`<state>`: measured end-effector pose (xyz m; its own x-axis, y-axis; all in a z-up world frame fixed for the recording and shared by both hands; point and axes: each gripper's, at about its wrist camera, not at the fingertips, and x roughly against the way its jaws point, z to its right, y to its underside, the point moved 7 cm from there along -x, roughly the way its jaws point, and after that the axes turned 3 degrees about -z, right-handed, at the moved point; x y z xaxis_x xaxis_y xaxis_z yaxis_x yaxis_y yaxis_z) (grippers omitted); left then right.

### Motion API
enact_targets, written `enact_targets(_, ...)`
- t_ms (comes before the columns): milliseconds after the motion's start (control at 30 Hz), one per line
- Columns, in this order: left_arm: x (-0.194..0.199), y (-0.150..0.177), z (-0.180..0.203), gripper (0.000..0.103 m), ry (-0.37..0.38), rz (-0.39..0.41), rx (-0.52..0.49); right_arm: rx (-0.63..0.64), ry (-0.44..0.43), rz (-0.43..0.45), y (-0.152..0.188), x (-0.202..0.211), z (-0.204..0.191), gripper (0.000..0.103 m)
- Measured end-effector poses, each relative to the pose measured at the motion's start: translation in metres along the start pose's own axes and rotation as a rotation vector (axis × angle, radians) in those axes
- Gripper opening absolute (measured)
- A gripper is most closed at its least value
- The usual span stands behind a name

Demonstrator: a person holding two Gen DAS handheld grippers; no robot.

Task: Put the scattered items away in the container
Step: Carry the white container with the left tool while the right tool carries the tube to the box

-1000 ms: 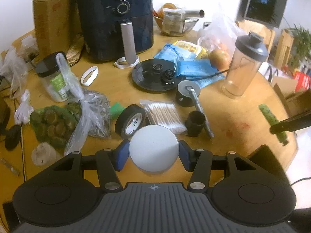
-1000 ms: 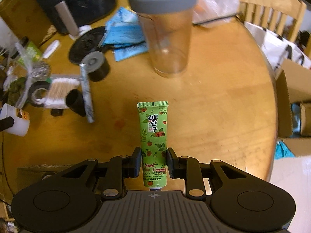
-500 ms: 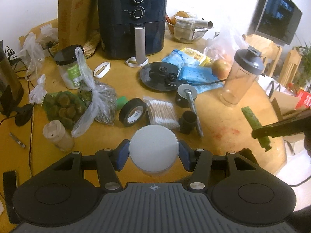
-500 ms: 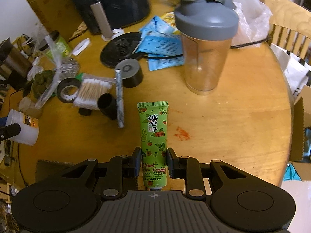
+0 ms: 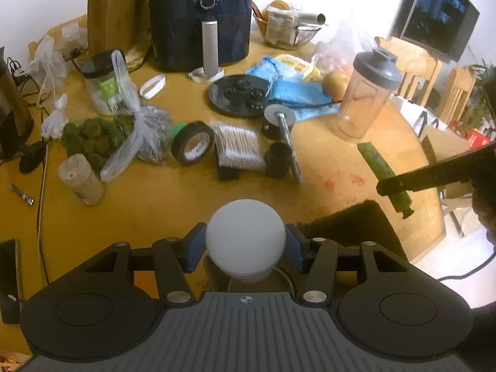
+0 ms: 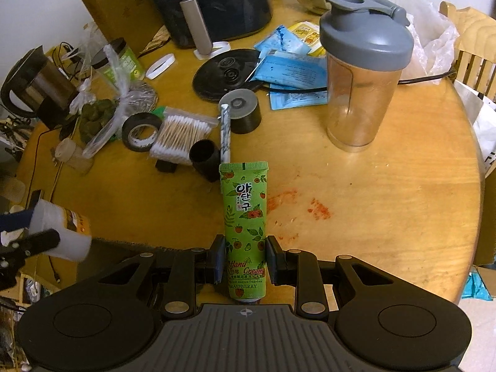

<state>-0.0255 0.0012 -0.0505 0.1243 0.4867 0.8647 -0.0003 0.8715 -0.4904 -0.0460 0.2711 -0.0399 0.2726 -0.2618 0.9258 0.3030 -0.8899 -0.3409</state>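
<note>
Smooth wooden table, glossy green plastic tube, clear plastic shaker, matt white jar

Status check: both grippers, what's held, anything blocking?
Left gripper shut on white jar. Right gripper shut on green hand cream tube. Both lifted off table. Container not clearly seen; nothing blocking.

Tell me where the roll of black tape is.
In the left wrist view the roll of black tape lies left of centre on the round table, between the clear bag and the packet of cotton swabs.
</note>
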Motion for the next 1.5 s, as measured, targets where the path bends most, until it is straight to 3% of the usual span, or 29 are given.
enact_targets(533, -0.029, 0.034, 0.014, 0.052, 0.024, -0.076, -0.049, 0.057, -0.008, -0.022, 0.014, 0.002, 0.000, 0.030)
enact_targets(1033, -0.050, 0.044, 0.017, 0.053, 0.026, -0.096, -0.093, 0.127, -0.010, -0.034, 0.019, 0.004, -0.004, 0.030)
enact_targets(1267, -0.060, 0.051, 0.018, 0.054, 0.033, -0.145, -0.090, 0.136, -0.008, -0.040, 0.023, 0.004, -0.003, 0.030)
enact_targets(1300, -0.058, 0.050, 0.018, 0.056, 0.042, -0.139, -0.087, 0.138, -0.009, -0.039, 0.023, 0.004, -0.003, 0.030)
enact_targets(1367, -0.055, 0.047, 0.019, 0.070, 0.037, -0.128, -0.080, 0.141, -0.013, -0.037, 0.024, 0.004, -0.003, 0.030)
enact_targets(1500, -0.046, 0.038, 0.019, 0.072, 0.031, -0.103, -0.068, 0.148, -0.023, -0.039, 0.026, 0.004, -0.005, 0.030)
